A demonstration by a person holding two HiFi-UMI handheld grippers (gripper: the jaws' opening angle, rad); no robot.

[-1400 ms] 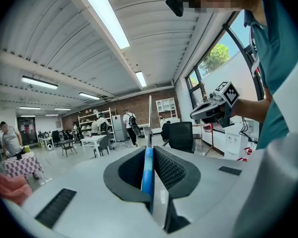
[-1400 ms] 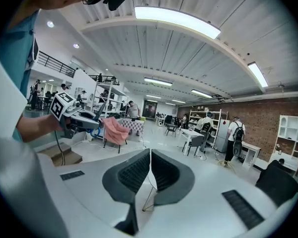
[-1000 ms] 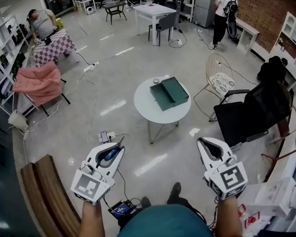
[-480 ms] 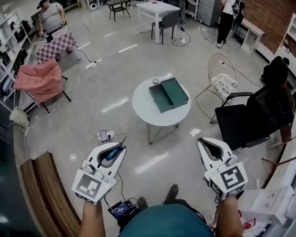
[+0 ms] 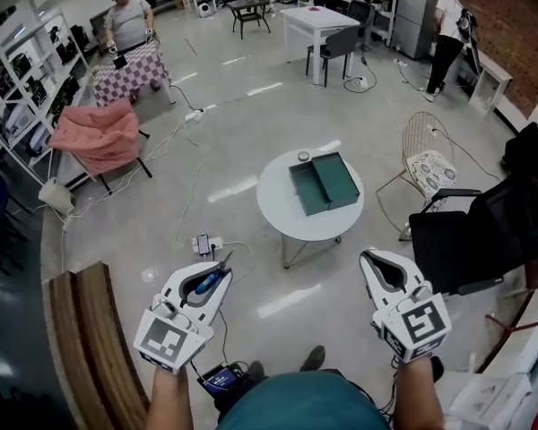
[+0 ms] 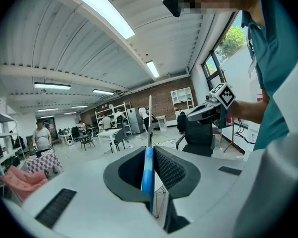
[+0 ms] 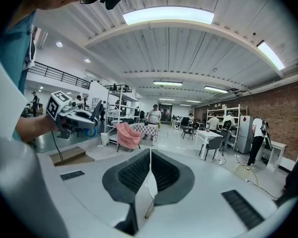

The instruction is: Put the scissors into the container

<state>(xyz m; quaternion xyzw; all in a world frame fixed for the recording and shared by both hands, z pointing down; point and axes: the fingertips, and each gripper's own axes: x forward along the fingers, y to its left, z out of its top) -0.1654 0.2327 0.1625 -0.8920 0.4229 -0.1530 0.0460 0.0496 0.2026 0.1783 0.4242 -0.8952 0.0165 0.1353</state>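
Squarely between left gripper (image 5: 220, 271) jaws: scissors (image 6: 147, 170)

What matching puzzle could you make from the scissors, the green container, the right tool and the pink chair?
Things: 1 scissors; 2 green container; 3 right tool; 4 pink chair.
States: A open, on the round white table; B shut, empty; C clamped in the left tool; D left of that table, apart.
Pairs: 1-C, 2-A, 3-B, 4-D.
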